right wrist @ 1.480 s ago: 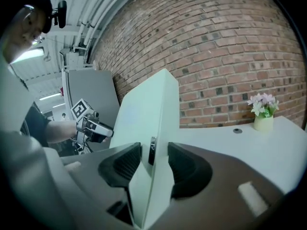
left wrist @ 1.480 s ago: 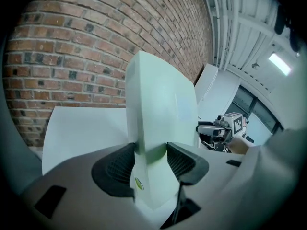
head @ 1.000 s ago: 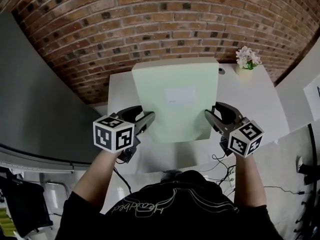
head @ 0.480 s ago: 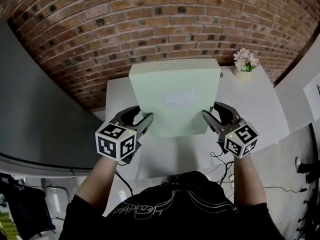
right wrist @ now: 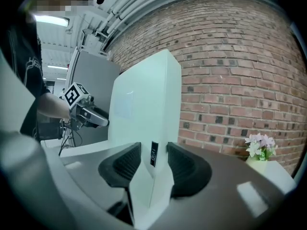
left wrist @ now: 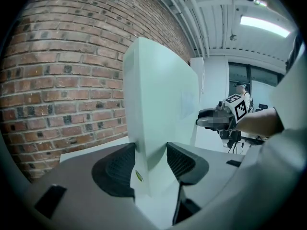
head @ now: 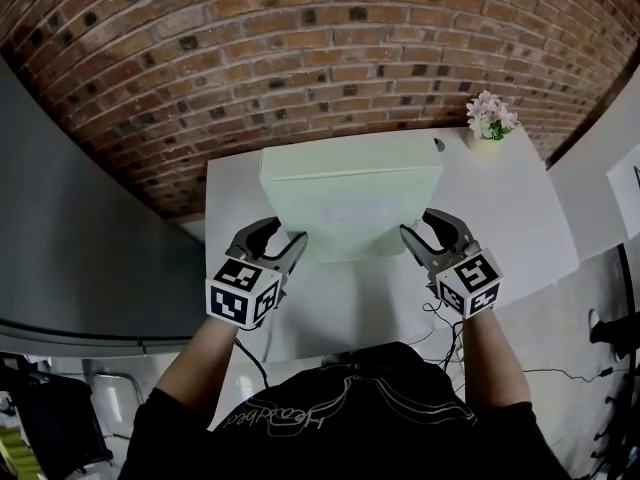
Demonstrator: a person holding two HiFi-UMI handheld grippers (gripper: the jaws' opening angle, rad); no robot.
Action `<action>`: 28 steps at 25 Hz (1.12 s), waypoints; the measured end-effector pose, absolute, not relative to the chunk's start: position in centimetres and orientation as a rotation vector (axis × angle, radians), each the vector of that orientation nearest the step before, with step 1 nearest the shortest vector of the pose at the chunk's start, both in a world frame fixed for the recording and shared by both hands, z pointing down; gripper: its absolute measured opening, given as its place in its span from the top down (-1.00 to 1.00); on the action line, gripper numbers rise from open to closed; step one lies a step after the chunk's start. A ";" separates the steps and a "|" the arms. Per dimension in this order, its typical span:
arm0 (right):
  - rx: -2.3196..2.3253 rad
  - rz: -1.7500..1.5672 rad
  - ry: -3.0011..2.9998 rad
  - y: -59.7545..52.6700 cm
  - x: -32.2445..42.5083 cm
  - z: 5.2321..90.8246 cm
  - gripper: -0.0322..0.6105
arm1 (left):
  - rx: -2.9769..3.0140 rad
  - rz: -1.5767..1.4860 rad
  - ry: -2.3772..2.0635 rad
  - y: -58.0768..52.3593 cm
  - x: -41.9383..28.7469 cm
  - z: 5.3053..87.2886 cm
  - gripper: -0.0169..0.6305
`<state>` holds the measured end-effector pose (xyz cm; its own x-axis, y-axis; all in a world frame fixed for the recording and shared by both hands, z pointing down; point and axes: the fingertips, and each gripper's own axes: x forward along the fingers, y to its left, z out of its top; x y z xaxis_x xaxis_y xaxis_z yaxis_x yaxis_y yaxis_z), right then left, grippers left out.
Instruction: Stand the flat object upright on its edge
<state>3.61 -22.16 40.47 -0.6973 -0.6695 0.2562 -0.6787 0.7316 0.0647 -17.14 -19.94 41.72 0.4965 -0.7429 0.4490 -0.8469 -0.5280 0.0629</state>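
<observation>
Box [head: 350, 200], pale green: flat, stiff, probably light, smooth-faced. Clamped at opposite side edges by left gripper [head: 289, 246] and right gripper [head: 411, 236].

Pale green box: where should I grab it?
The pale green box is wide but thin, so jaws only span its thickness. Take its side edges, low down: left hand-held gripper from its left, right hand-held gripper from its right.

The pale green box [head: 350, 203] looks like smooth, matt card. My table [head: 330, 313] is plain white and smooth. The brick wall [head: 300, 48] across the top is rough. My left gripper's [left wrist: 151, 153] pads [left wrist: 115, 169] are black, ribbed and rubbery.
</observation>
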 end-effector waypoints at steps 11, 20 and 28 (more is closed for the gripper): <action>1.048 0.064 -2.586 -23.0 2.4 43.9 0.34 | 2.480 0.606 -1.363 -20.8 -18.3 44.4 0.30; 1.074 0.056 -2.592 -23.5 2.2 45.0 0.35 | 2.472 0.605 -1.323 -20.9 -18.2 46.2 0.31; 1.087 0.087 -2.614 -23.2 2.5 46.0 0.34 | 2.505 0.582 -1.308 -20.9 -18.0 46.3 0.31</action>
